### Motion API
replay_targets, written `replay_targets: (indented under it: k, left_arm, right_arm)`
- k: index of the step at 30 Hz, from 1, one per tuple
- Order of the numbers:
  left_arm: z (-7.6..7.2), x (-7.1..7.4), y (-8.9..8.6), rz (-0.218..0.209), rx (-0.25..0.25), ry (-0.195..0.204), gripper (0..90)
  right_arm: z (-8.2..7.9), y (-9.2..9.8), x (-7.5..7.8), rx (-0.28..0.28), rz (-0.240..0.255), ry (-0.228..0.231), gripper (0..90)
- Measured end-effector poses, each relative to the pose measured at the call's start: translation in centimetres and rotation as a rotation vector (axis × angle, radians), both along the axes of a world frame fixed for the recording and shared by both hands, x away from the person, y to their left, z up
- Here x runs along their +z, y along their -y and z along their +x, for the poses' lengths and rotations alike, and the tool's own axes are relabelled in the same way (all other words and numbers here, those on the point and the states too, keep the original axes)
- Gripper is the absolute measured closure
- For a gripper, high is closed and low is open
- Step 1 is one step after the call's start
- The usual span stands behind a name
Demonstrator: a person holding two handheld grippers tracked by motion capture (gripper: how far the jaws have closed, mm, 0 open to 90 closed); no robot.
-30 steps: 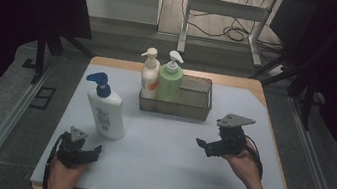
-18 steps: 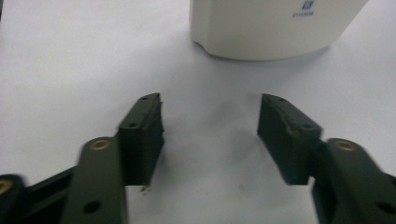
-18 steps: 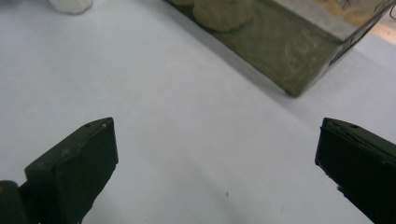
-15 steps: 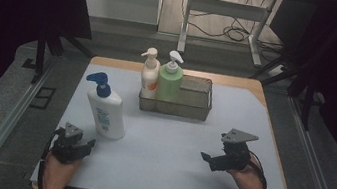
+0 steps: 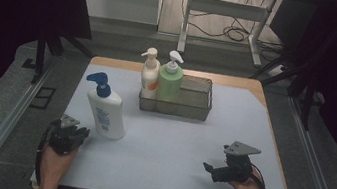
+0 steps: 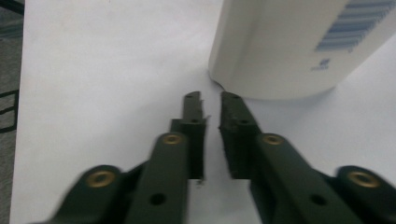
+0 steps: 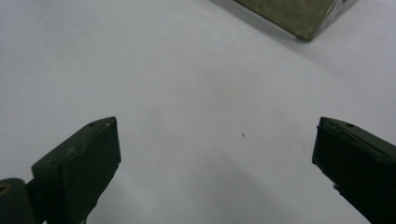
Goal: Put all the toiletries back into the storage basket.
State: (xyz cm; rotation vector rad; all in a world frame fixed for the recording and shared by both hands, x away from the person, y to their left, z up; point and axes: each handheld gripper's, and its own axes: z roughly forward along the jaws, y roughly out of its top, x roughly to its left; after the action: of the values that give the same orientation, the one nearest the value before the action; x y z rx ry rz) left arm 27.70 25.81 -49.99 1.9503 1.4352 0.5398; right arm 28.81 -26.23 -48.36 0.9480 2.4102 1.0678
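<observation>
Hovering near the bench's front-left corner, the left tongs (image 6: 210, 100), just closing to a slit, grip nothing beside the white blue-capped pump bottle (image 5: 105, 111); the right tongs (image 7: 217, 154) gape empty.

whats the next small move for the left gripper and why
Probably open the left gripper again: its jaws have just been closing on nothing, tips just short of the white pump bottle, which stands outside the wire basket that holds two others.
</observation>
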Motion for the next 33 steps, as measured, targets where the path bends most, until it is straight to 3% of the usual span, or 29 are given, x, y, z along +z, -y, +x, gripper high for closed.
replay_targets:
  k: [2, 9, 18, 33]
  left_arm:
    - [0.4, 0.1, -0.3, -0.005, -0.007, 0.003, 89.0]
    - [2.2, 0.4, -1.0, -0.059, -0.019, 0.022, 89.3]
    - [4.4, 0.0, -0.7, -0.077, -0.031, 0.029, 89.4]
    - [5.2, -0.3, -0.4, -0.109, -0.067, 0.039, 89.4]
  right_arm:
    - [-0.3, 0.2, -0.5, -0.007, -0.003, -0.009, 1.4]
    - [-0.9, 0.9, -2.0, -0.036, -0.027, -0.041, 2.4]
    - [-1.2, 1.8, -3.0, -0.068, -0.018, -0.067, 2.9]
    - [-1.0, 2.6, -3.6, -0.091, 0.003, -0.086, 4.0]
